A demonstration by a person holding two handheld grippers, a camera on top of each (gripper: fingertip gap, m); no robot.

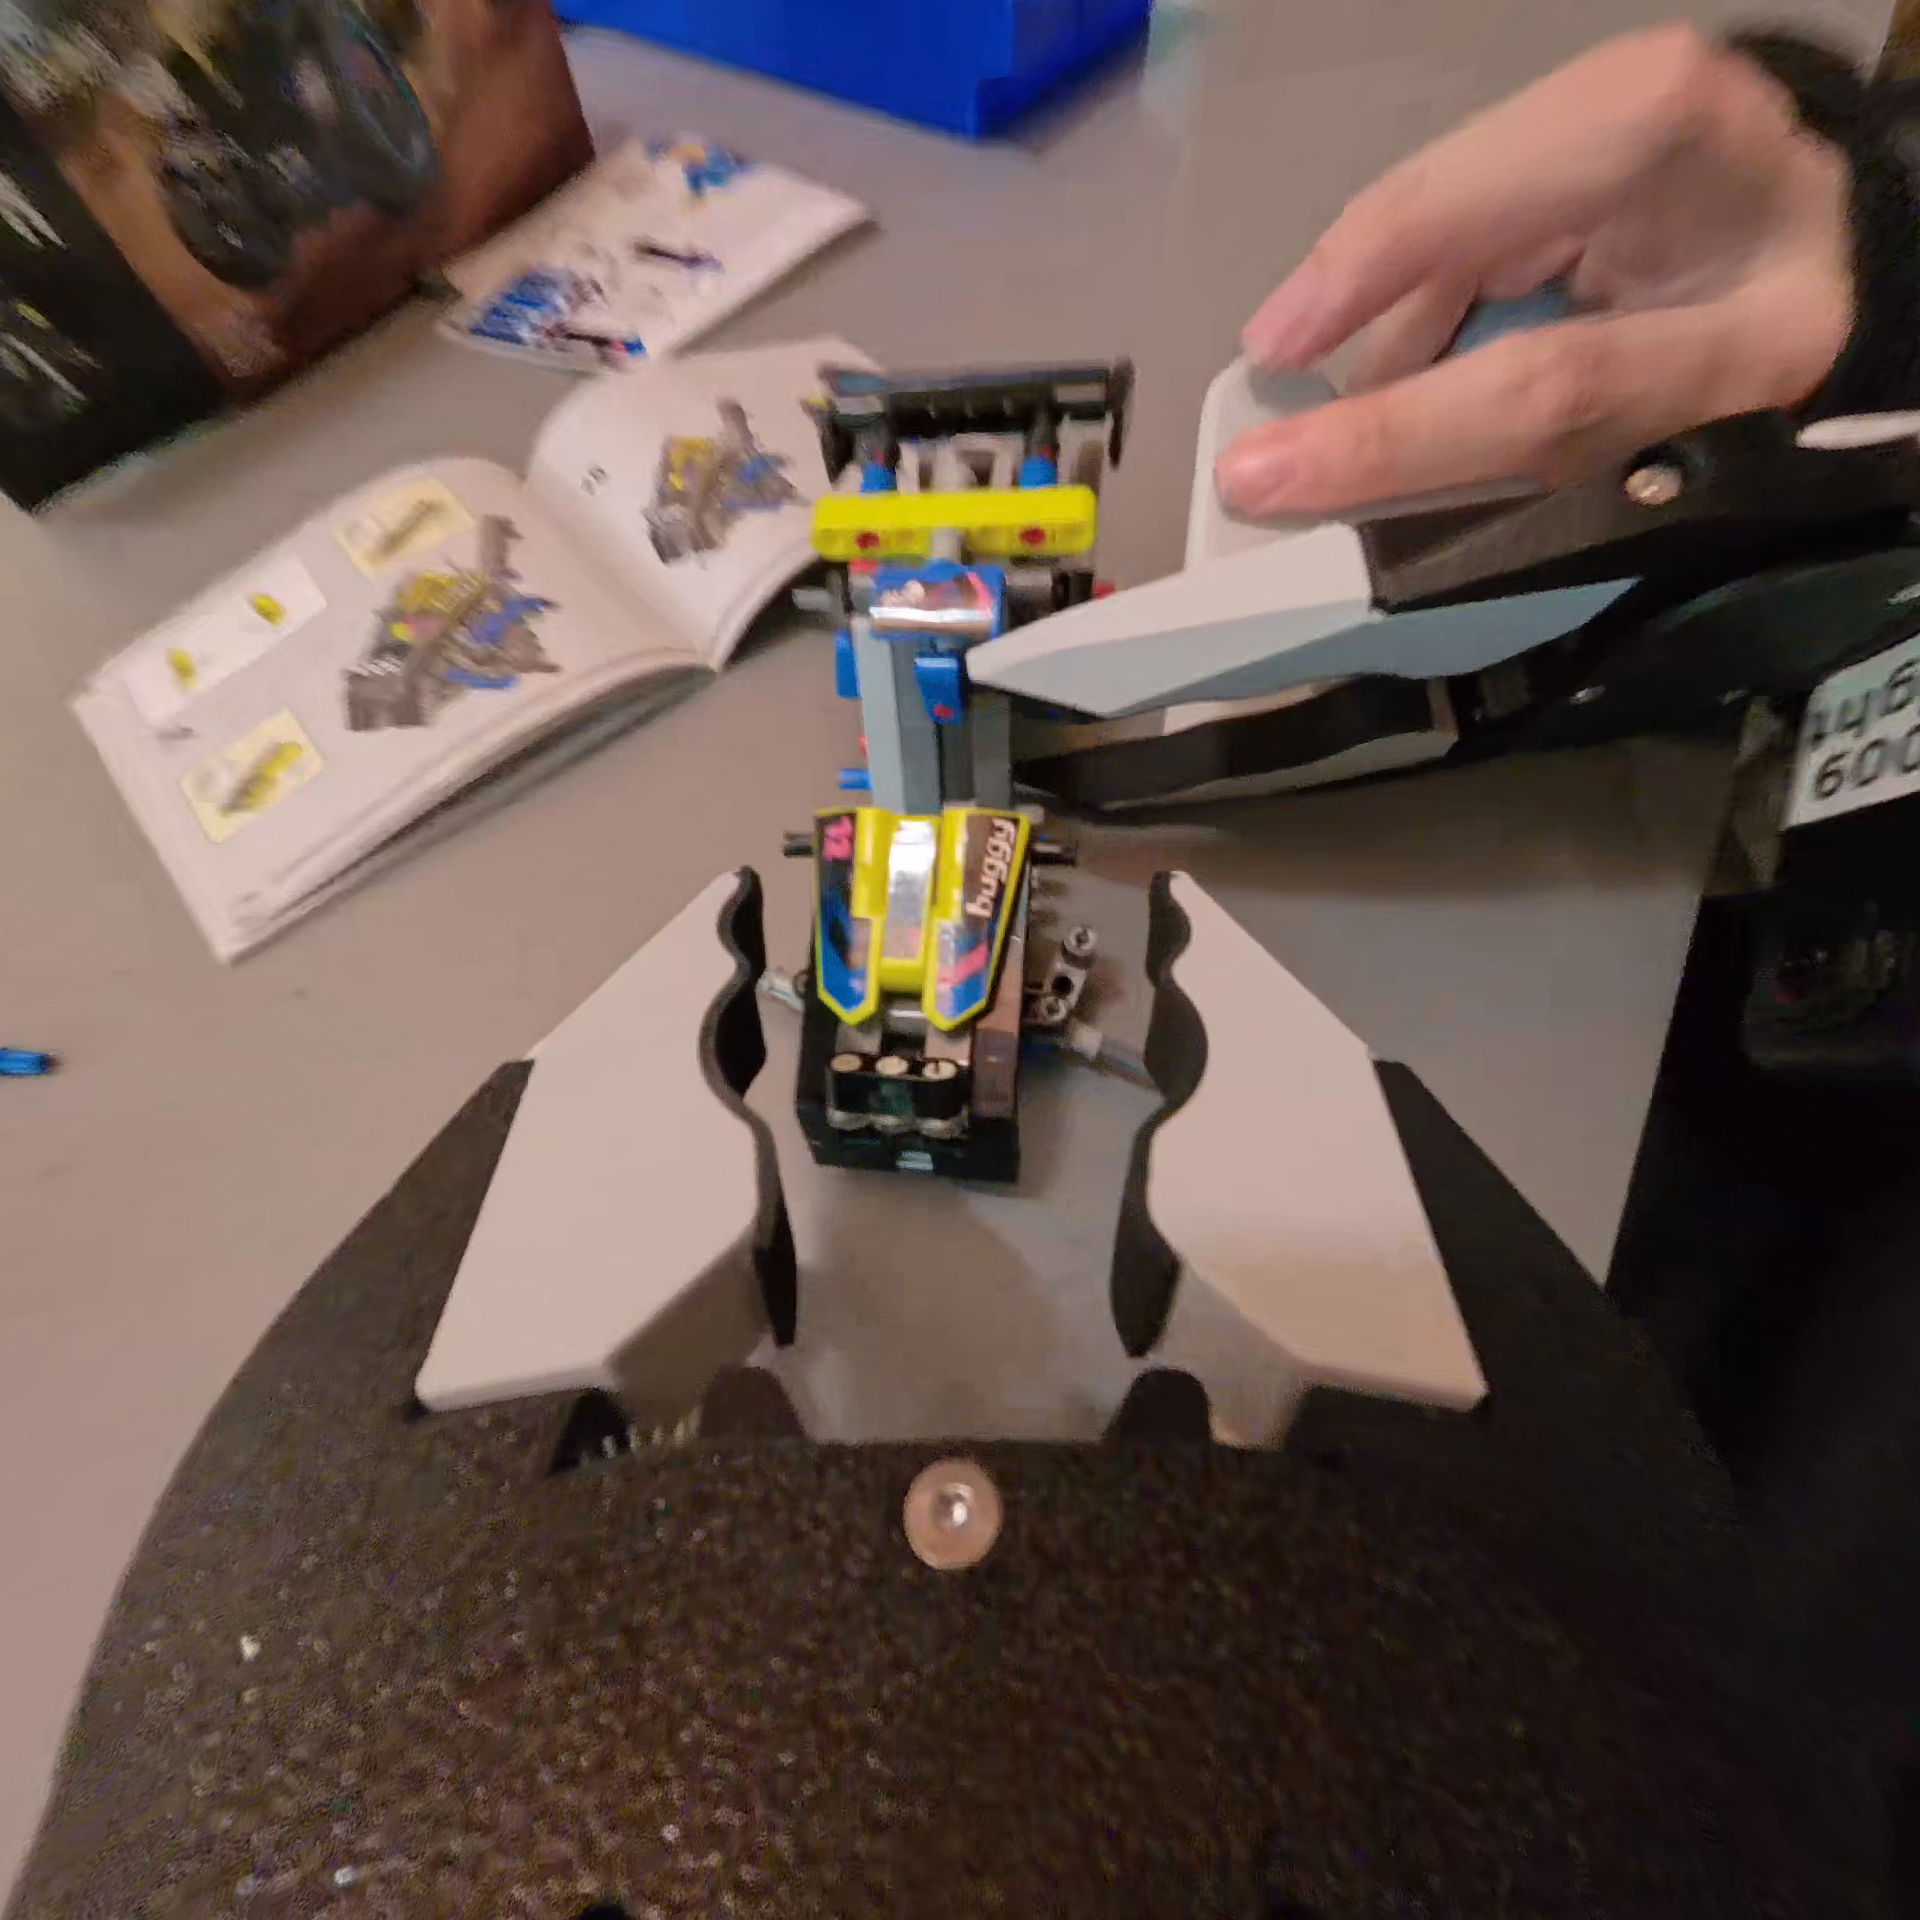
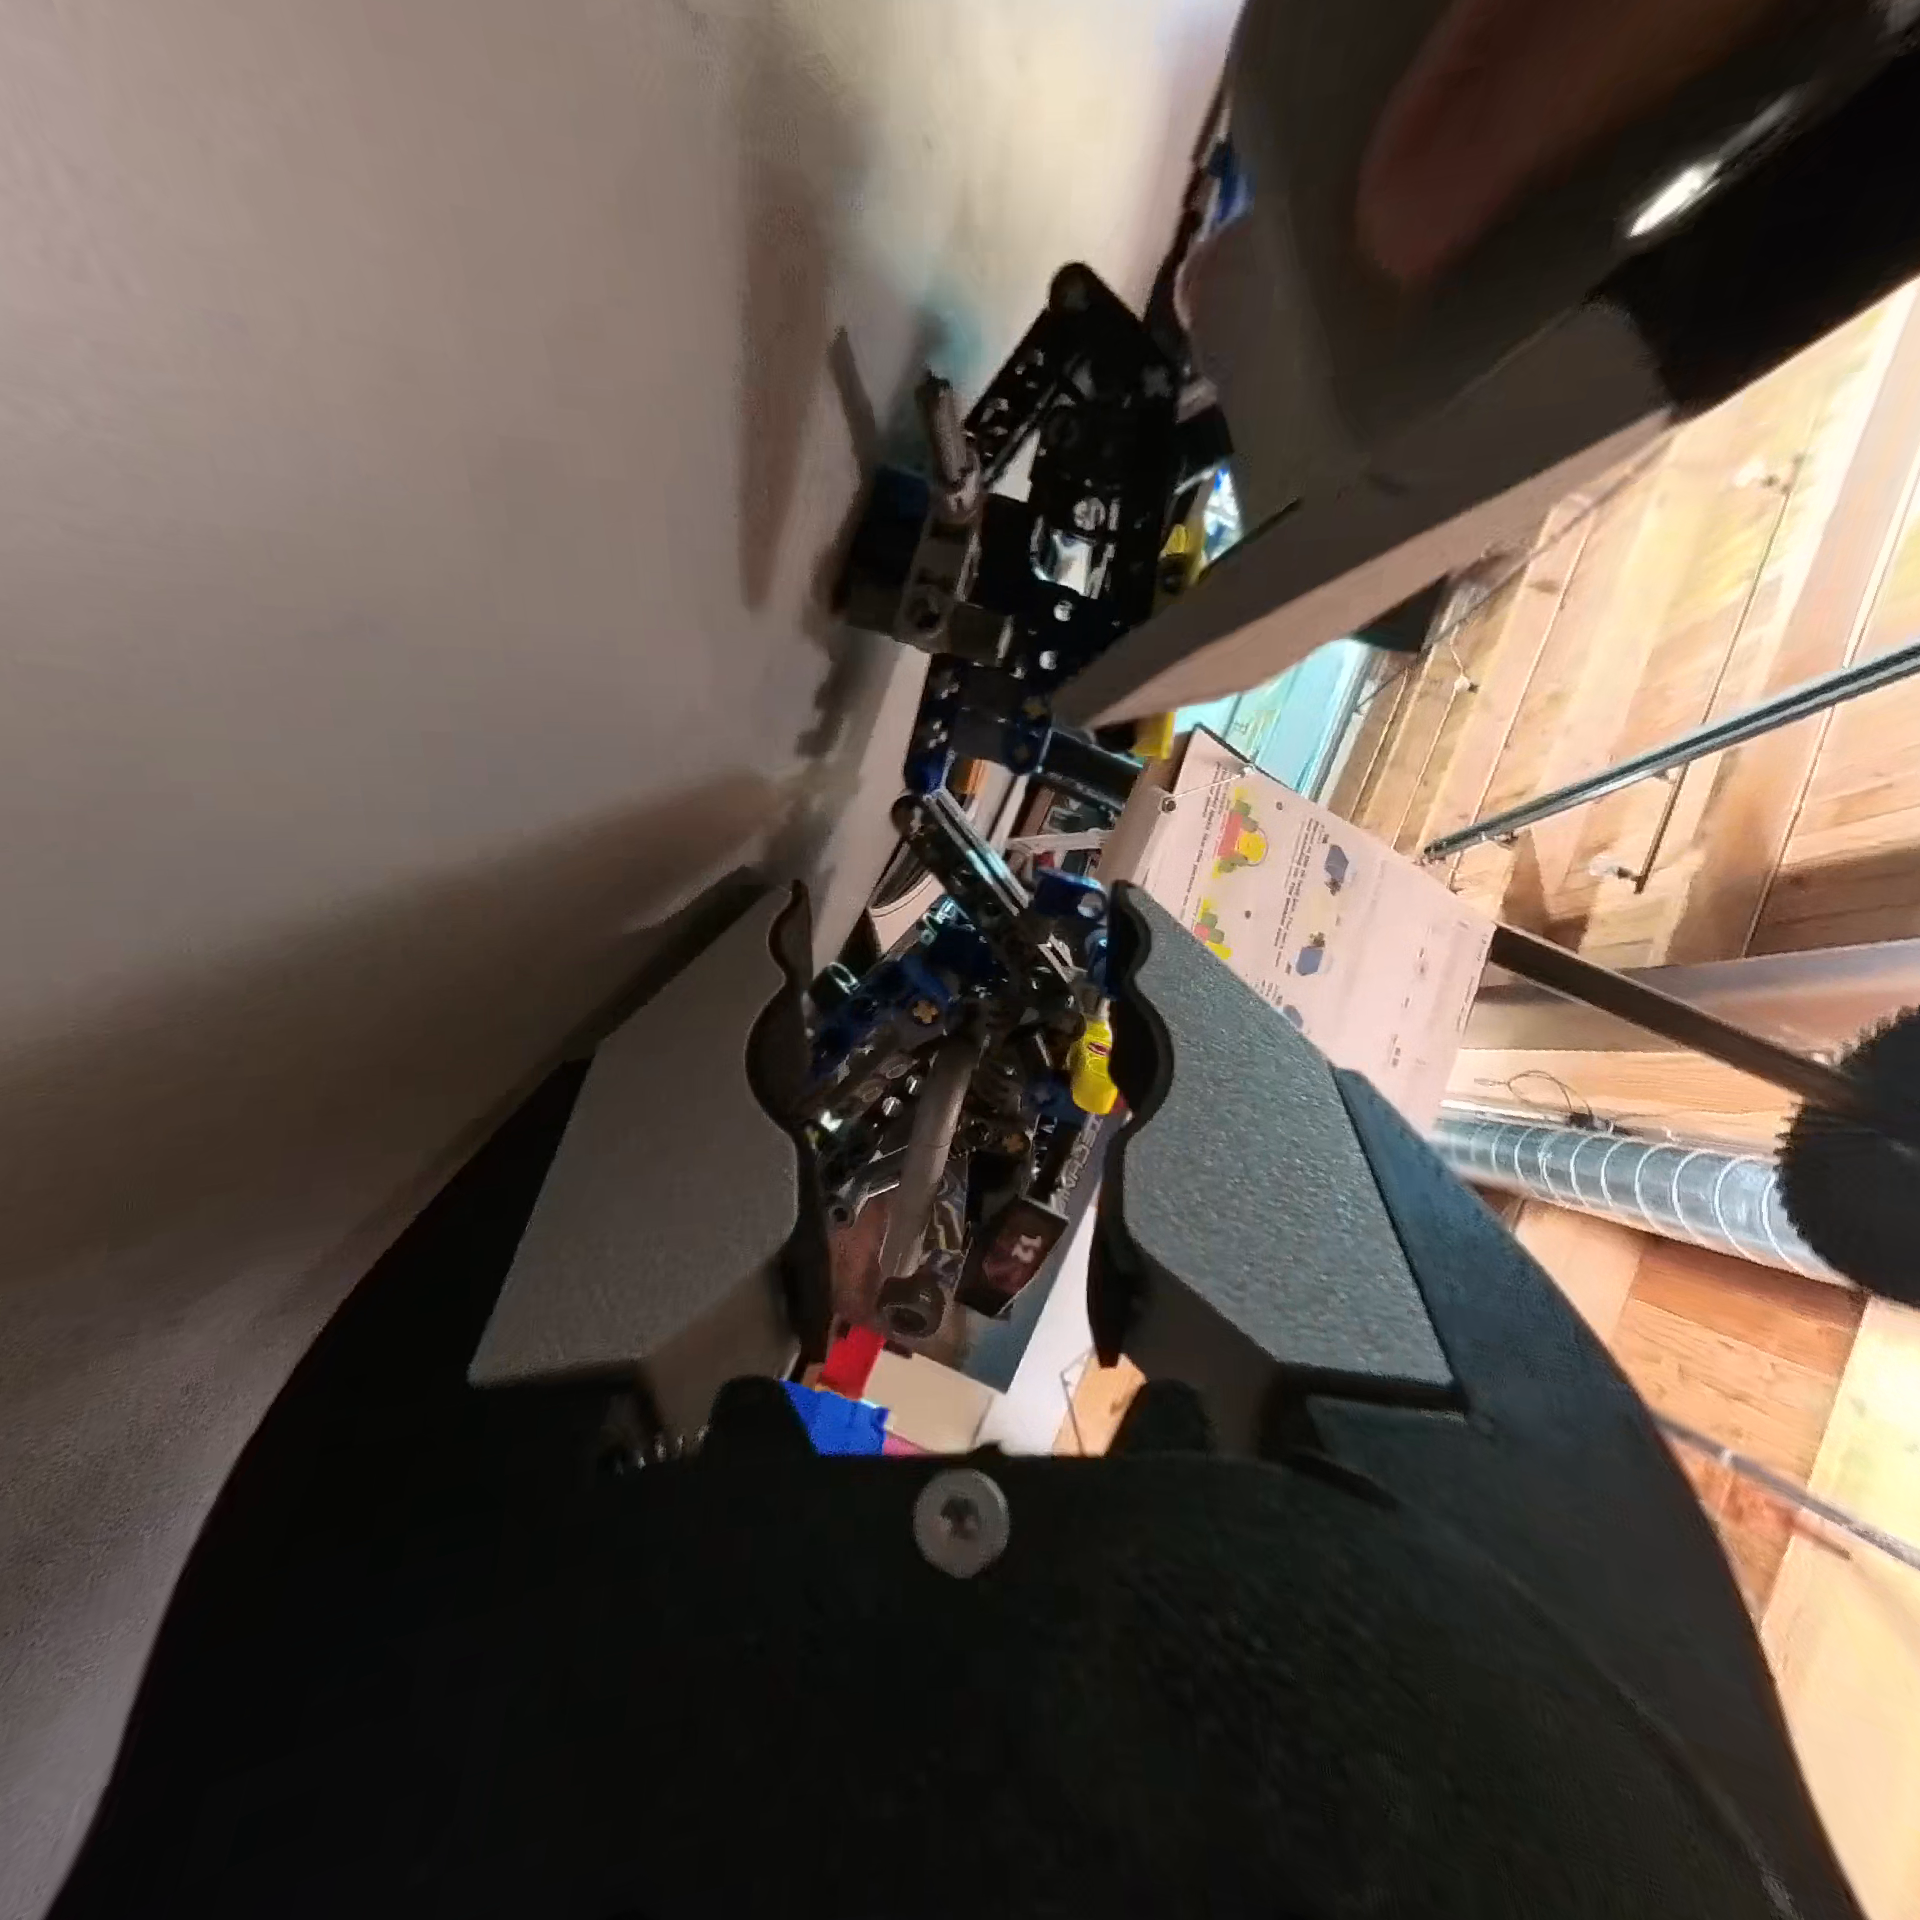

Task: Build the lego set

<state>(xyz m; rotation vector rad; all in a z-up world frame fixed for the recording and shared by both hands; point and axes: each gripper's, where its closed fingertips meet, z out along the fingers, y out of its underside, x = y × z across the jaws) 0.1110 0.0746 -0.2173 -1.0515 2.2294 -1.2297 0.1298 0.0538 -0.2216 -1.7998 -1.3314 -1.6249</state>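
Observation:
A toy brick buggy (image 1: 925, 914), yellow, blue, grey and black, stands on the grey table (image 1: 416, 1091). My left gripper (image 1: 954, 883) is open. Its fingers stand on either side of the buggy's nose, with a gap on each side. My right gripper (image 1: 1003, 717) comes in from the right, turned on its side and held by a hand (image 1: 1558, 291). Its fingertips are at the buggy's grey middle. In the right wrist view the right gripper (image 2: 961, 896) is open and the buggy (image 2: 966, 1070) lies between its fingers. A left finger (image 2: 1351, 499) shows at the top right.
An open instruction booklet (image 1: 416, 644) lies left of the buggy, with a second booklet (image 1: 665, 260) behind it. A dark box (image 1: 208, 208) stands at the far left and a blue bin (image 1: 883, 52) at the back. A small blue pin (image 1: 26, 1062) lies at the left edge. The tips of one gripper are about 4 centimeters away from the tips of the other.

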